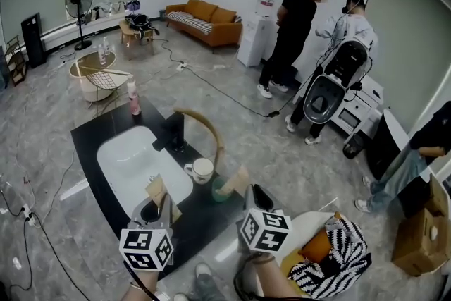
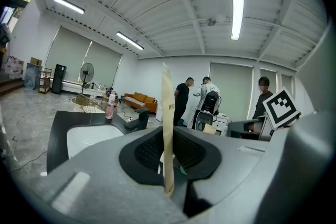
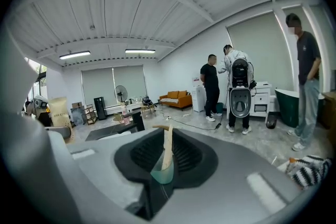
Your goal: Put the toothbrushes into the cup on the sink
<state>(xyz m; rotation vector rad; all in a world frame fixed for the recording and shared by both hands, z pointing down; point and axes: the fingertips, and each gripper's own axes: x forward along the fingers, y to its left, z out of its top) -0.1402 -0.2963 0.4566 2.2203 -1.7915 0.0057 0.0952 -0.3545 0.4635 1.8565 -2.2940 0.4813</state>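
Tongs on both sides are clamped: left tongs (image 2: 168,168) pinch the left toothbrush (image 2: 167,113), paper-sleeved and upright, and right tongs (image 3: 164,168) pinch the right toothbrush (image 3: 166,147) likewise, seemingly held on end to drop in. The cup (image 1: 202,170) stands at twelve o'clock on the table (image 1: 91,134), at the sink's (image 1: 125,158) three o'clock.

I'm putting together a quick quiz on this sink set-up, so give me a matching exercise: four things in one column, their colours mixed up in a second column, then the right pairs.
Things:
1. cup on the counter beside the basin
2. sofa by the far wall
3. bottle at the counter's far corner
4. faucet at the basin's edge

Colours:
A. pink
B. black
C. white
D. orange

Pairs: 1-C, 2-D, 3-A, 4-B
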